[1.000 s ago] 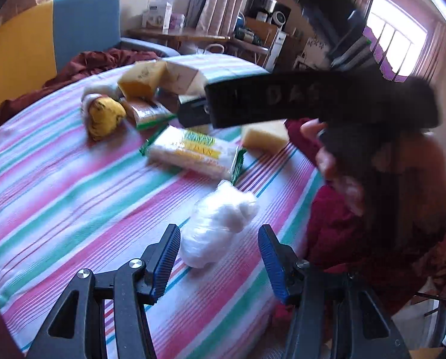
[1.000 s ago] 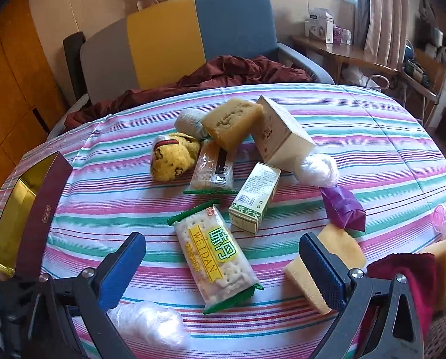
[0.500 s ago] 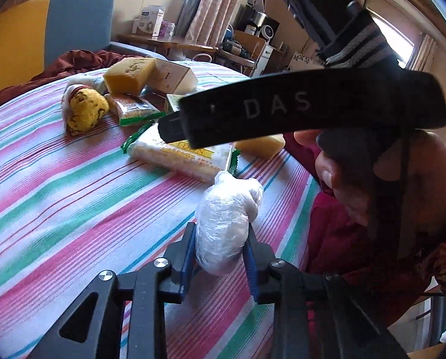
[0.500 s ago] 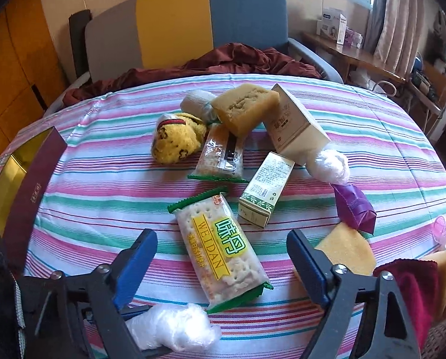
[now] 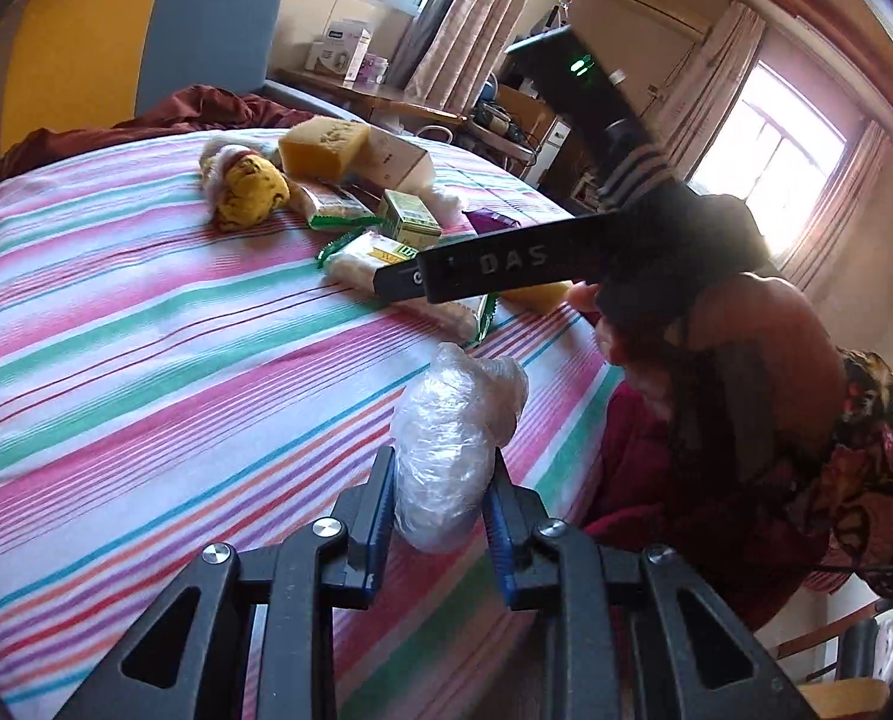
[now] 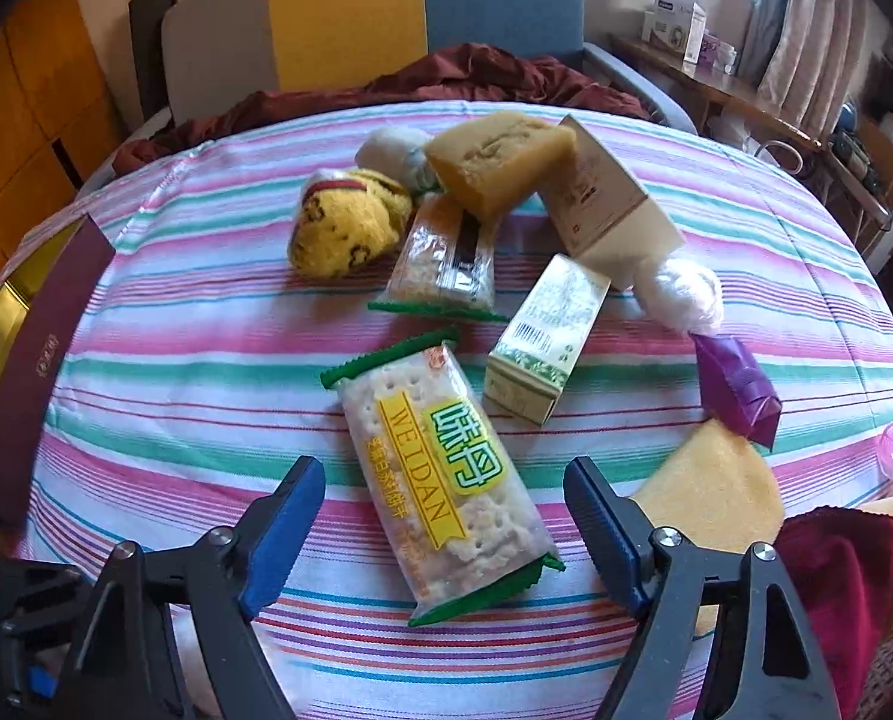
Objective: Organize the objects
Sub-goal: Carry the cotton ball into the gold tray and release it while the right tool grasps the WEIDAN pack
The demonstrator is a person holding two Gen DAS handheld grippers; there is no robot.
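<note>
My left gripper [image 5: 440,501] is shut on a clear plastic bag bundle [image 5: 455,426] and holds it just above the striped tablecloth [image 5: 146,330]. My right gripper [image 6: 446,525] is open, its jaws on either side of the near end of a Weidan cracker packet [image 6: 440,474] lying on the cloth. Behind it lie a small green box [image 6: 545,339], a second cracker packet [image 6: 443,261], a yellow plush toy [image 6: 347,225], a yellow sponge block [image 6: 500,162] and a beige carton [image 6: 611,204].
A white plastic ball [image 6: 680,294], a purple bag [image 6: 737,384], a flat yellow sponge [image 6: 710,483] and a dark red cloth [image 6: 830,570] lie at right. A maroon and gold box [image 6: 20,360] lies at the left edge. A chair [image 6: 356,18] stands behind.
My left gripper closed on the plastic bundle and lifted it slightly. My right gripper moved forward and lower over the Weidan packet, staying open.
</note>
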